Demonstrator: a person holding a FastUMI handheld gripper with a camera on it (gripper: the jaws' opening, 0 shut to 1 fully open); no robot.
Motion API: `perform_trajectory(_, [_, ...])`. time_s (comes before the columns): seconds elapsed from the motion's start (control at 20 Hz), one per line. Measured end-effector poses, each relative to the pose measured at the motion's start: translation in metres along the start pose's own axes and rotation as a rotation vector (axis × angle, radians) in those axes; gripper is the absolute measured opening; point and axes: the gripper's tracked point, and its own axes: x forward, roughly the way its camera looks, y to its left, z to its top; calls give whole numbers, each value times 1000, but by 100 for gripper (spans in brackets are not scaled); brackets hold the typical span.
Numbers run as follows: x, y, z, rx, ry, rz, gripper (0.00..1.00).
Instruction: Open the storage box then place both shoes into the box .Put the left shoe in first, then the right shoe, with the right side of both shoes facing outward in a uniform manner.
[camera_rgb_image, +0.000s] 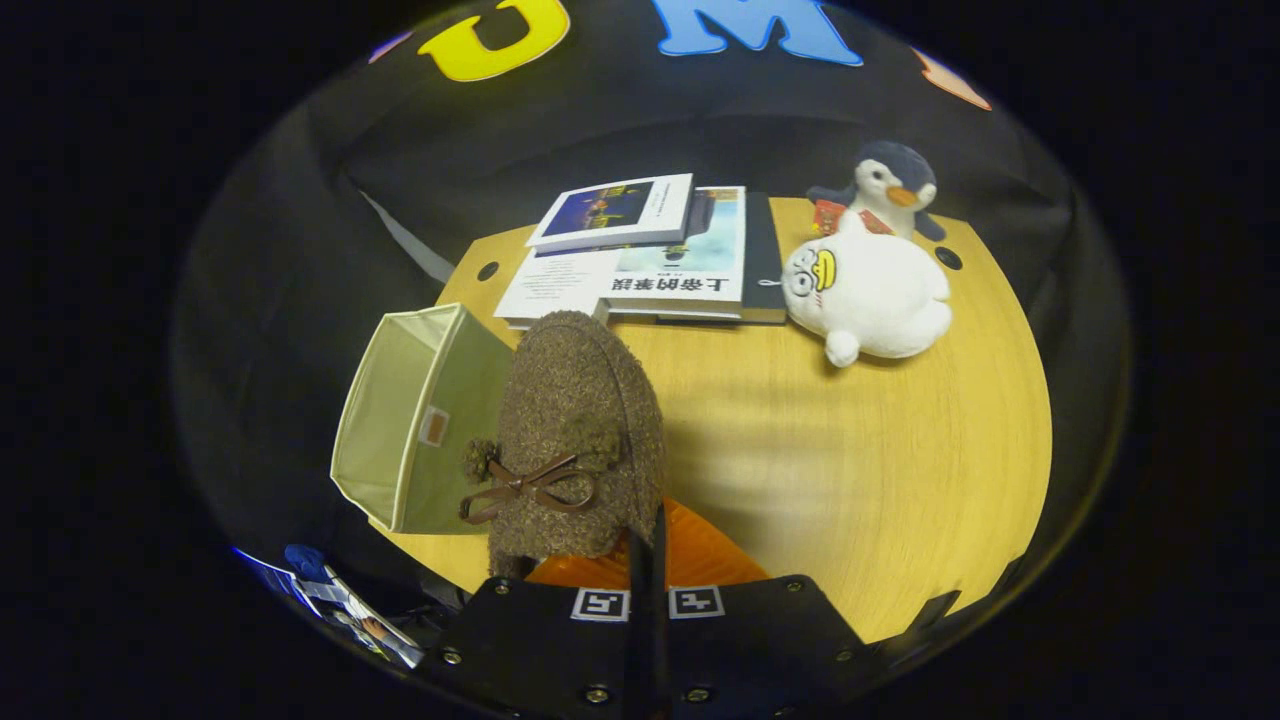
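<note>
One brown fuzzy shoe (580, 440) with a thin brown bow hangs at the centre of the frame, its toe pointing up toward the books and its heel end pinched in the gripper (645, 545). The two fingers sit almost together, with only a narrow dark line between them, closed on the shoe's rear edge at lower centre.

One pale green fabric storage box (420, 430) lies tipped at the left edge of the wooden table (900, 480), its open mouth facing the left of the frame and a small tag on its near wall. The shoe overlaps the box's right side in the picture; whether the two touch cannot be told.

Three or so books (650, 260) are stacked at upper centre, the top one lying askew. Two plush toys sit at upper right: a white duck-faced toy (870, 295) and, just behind it, a grey and white penguin (890, 185). Both are well apart from the shoe, across bare tabletop.

Some printed papers (340, 605) lie at lower left, below the table's edge.
</note>
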Motion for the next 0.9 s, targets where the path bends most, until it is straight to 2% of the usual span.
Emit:
perform_trajectory(0.15, [5, 34, 6, -6, 11, 43, 0])
perform_trajectory(0.55, [24, 102, 34, -78, 14, 73, 0])
perform_trajectory(0.9, [44, 177, 65, -117, 21, 135, 0])
